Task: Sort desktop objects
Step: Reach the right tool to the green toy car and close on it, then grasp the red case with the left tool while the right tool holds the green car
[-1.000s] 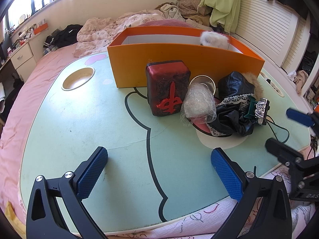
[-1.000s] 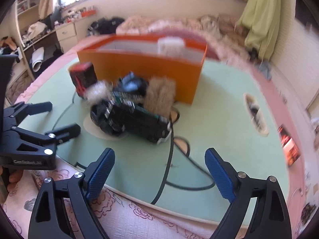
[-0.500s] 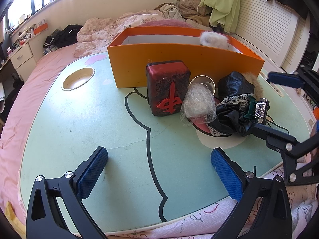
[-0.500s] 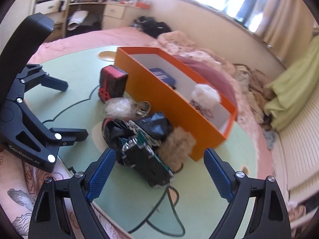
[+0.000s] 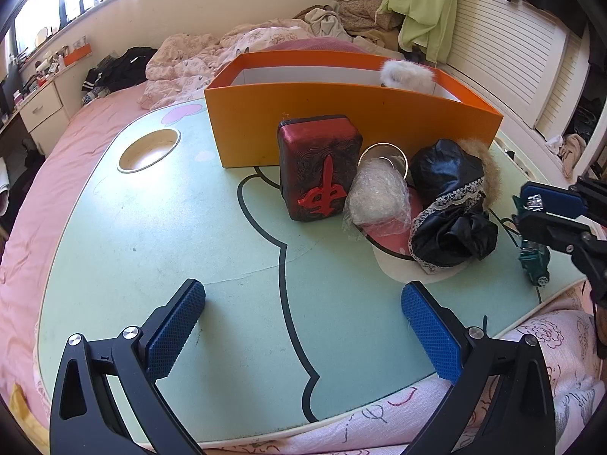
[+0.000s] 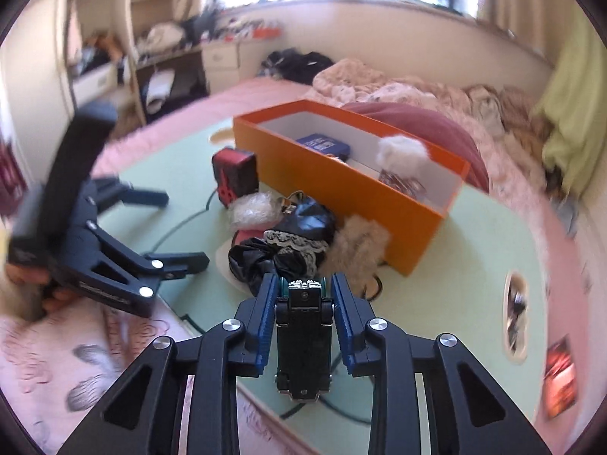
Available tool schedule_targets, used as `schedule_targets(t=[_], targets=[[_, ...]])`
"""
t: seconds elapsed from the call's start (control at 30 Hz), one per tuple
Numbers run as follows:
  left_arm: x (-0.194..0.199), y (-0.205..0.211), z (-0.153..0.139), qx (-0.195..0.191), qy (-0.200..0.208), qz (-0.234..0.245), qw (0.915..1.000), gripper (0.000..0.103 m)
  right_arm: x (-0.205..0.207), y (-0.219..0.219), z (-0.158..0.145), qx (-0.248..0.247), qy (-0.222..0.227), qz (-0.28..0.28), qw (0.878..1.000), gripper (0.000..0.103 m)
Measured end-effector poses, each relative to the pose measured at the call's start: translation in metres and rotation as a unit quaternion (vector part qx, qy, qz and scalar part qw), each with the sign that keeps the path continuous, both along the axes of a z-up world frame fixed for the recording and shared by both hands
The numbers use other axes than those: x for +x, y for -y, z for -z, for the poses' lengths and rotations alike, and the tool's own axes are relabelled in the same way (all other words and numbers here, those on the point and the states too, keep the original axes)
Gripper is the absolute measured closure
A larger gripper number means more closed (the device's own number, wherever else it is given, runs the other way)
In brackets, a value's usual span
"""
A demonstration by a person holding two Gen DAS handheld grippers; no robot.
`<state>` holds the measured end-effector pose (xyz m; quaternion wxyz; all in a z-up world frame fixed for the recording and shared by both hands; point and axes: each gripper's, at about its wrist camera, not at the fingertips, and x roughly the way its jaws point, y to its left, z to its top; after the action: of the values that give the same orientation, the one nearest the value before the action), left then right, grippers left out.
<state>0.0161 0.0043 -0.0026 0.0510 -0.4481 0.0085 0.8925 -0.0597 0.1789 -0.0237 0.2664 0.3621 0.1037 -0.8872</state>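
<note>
Now right gripper (image 6: 303, 295) jaws pinch dark green toy car (image 6: 303, 345); left gripper (image 5: 303, 326) jaws spread; next, carry to far orange cardboard box (image 6: 364, 189).

The right hand-held gripper (image 6: 303, 295), wide open a second ago, now clamps the toy car (image 6: 303, 345) at bottom centre.

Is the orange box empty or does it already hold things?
Not empty. The right wrist view shows the orange box holding a blue item, a white pompom and something shiny beneath it.
</note>
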Motion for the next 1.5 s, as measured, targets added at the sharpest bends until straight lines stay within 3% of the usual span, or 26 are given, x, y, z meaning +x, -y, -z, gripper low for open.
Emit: schedule_targets(t=[0.13, 0.23, 0.27, 0.33, 0.4, 0.57, 0.63, 0.8, 0.87, 0.9, 0.93, 1.13, 1.3, 1.47, 1.5], targets=[[0.0, 0.0, 0.0, 0.0, 0.0, 0.0, 1.0, 0.0, -0.011, -0.026, 0.002, -0.092, 0.071, 0.026, 0.993, 0.075], [0.001, 0.001, 0.0, 0.0, 0.0, 0.0, 1.0, 0.0, -0.016, -0.039, 0.01, -0.125, 0.111, 0.048, 0.985, 0.075], [0.001, 0.001, 0.0, 0.0, 0.0, 0.0, 1.0, 0.0, -0.018, -0.04, 0.013, -0.12, 0.112, 0.062, 0.984, 0.073], [0.001, 0.001, 0.0, 0.0, 0.0, 0.0, 1.0, 0.0, -0.017, -0.04, 0.018, -0.115, 0.119, 0.077, 0.983, 0.056], [0.001, 0.001, 0.0, 0.0, 0.0, 0.0, 1.0, 0.0, -0.015, -0.038, 0.02, -0.113, 0.117, 0.079, 0.984, 0.049], [0.001, 0.001, 0.0, 0.0, 0.0, 0.001, 1.0, 0.0, -0.003, -0.027, 0.015, -0.053, 0.068, 0.113, 0.99, 0.039], [0.001, 0.001, 0.0, 0.0, 0.0, 0.001, 1.0, 0.0, 0.008, -0.022, 0.013, -0.027, 0.035, 0.133, 0.99, 0.028], [0.001, 0.001, 0.001, 0.001, 0.0, 0.001, 1.0, 0.0, 0.022, -0.009, 0.024, 0.028, -0.001, 0.141, 0.99, 0.022], [0.001, 0.002, 0.001, 0.001, 0.0, 0.001, 1.0, 0.0, 0.017, -0.007, 0.031, 0.027, 0.009, 0.132, 0.991, 0.03], [0.002, 0.003, 0.0, 0.004, -0.002, 0.001, 1.0, 0.0, 0.016, -0.01, 0.03, 0.016, 0.009, 0.128, 0.992, 0.056], [0.005, 0.004, -0.003, 0.017, -0.006, 0.0, 0.9998, 0.0, 0.016, -0.014, 0.029, 0.011, 0.007, 0.137, 0.991, 0.076], [0.006, 0.025, -0.018, 0.096, -0.035, -0.02, 0.9946, 0.0, 0.018, -0.023, 0.028, -0.013, 0.005, 0.142, 0.99, 0.076], [-0.013, 0.029, -0.038, 0.101, -0.07, -0.045, 0.9915, 0.003, 0.018, -0.023, 0.028, -0.011, 0.005, 0.138, 0.99, 0.076], [-0.055, 0.01, -0.03, 0.065, -0.038, -0.028, 0.9968, 0.04, 0.018, -0.022, 0.028, -0.011, 0.005, 0.139, 0.99, 0.076], [-0.058, 0.01, -0.026, 0.069, -0.032, -0.026, 0.9967, 0.053, 0.018, -0.022, 0.027, -0.011, 0.005, 0.139, 0.99, 0.076]])
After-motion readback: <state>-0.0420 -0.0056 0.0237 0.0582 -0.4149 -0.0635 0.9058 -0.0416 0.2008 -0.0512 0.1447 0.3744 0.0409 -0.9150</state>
